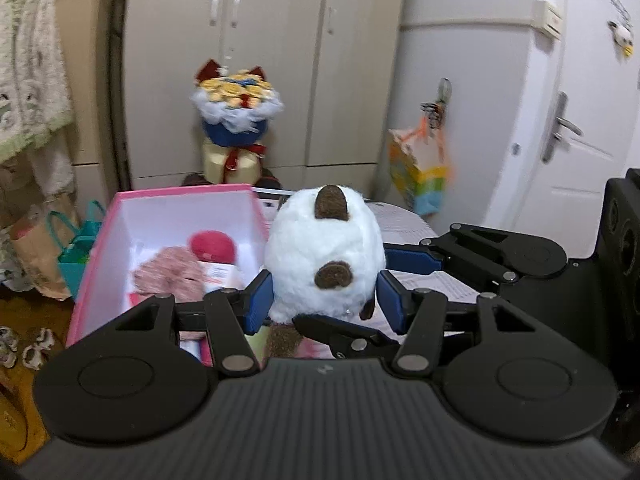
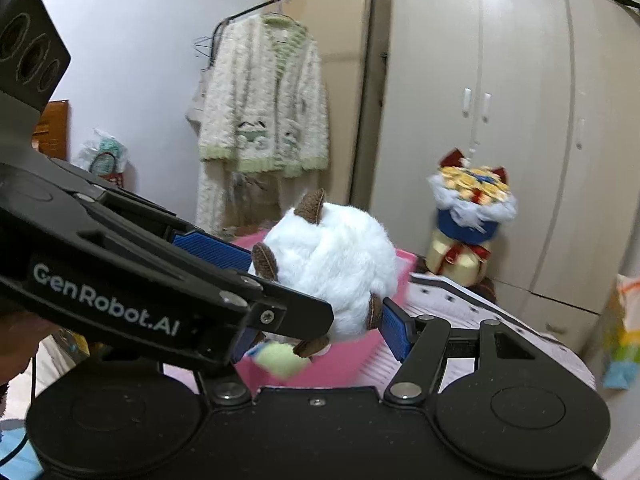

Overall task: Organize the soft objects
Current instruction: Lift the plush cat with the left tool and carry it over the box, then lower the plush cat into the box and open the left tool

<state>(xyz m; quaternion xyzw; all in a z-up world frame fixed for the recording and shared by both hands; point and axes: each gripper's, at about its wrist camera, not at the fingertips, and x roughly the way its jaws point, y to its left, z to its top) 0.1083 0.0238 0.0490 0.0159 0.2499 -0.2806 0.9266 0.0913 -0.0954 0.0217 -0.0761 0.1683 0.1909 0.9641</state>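
A round white plush toy (image 1: 324, 248) with brown ears and paws hangs in the air beside the pink box (image 1: 180, 193). My left gripper (image 1: 324, 300) is shut on it, its blue pads (image 1: 258, 300) pressing the toy's two sides. From the right, my right gripper (image 1: 376, 298) crosses in and is shut on the same toy. In the right wrist view the plush toy (image 2: 332, 264) sits between the right gripper's (image 2: 320, 338) pads, with the left gripper (image 2: 256, 280) over the left one. The pink box (image 2: 360, 356) lies below; inside are a pink knit piece (image 1: 168, 276) and a red yarn ball (image 1: 212, 246).
Printed papers (image 1: 404, 220) lie on the surface right of the box. A cat-eared bouquet (image 1: 236, 120) stands before the wardrobe (image 1: 280, 60). A colourful gift bag (image 1: 420, 176) hangs on the white door. A fluffy cardigan (image 2: 264, 112) hangs on a rack, with bags (image 1: 48, 248) on the floor at left.
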